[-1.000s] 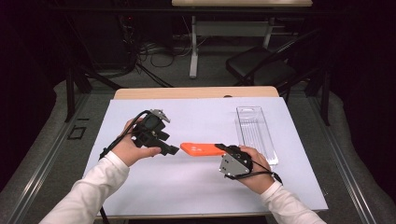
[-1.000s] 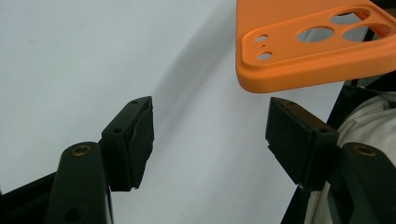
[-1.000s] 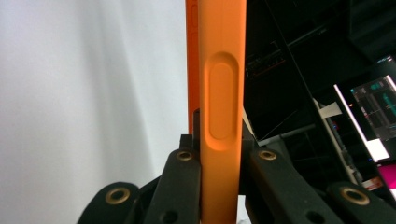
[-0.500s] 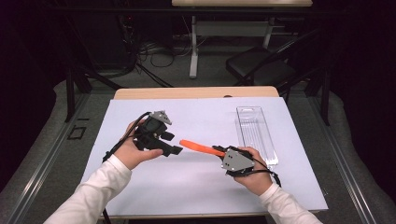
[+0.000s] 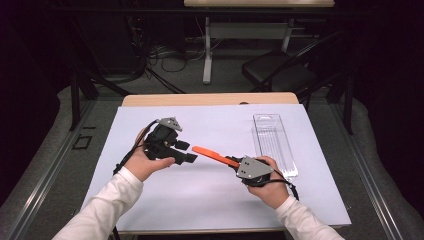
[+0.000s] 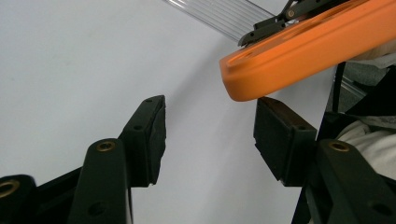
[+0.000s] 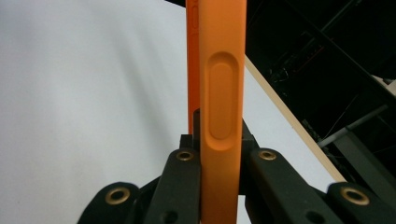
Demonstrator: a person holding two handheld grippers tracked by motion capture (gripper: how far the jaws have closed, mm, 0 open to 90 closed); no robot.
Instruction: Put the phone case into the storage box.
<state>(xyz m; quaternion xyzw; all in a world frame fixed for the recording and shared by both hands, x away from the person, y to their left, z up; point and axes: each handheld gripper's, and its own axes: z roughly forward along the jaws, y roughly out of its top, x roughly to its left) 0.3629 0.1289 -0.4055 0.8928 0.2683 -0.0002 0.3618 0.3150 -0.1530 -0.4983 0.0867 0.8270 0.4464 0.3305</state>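
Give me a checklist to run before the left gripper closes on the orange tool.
1. Right gripper clamped on the orange tool: ok, both jaws press its sides in the right gripper view.
2. Tool lifted off the white sheet: ok.
3. Tool's free end between the left gripper's pads: not ok, it sits just above one pad.
4. Left jaws wide enough for the tool: ok; they have just been closing, nothing between them.
5. Clear plastic tray out of the way: ok, it lies off to the side.
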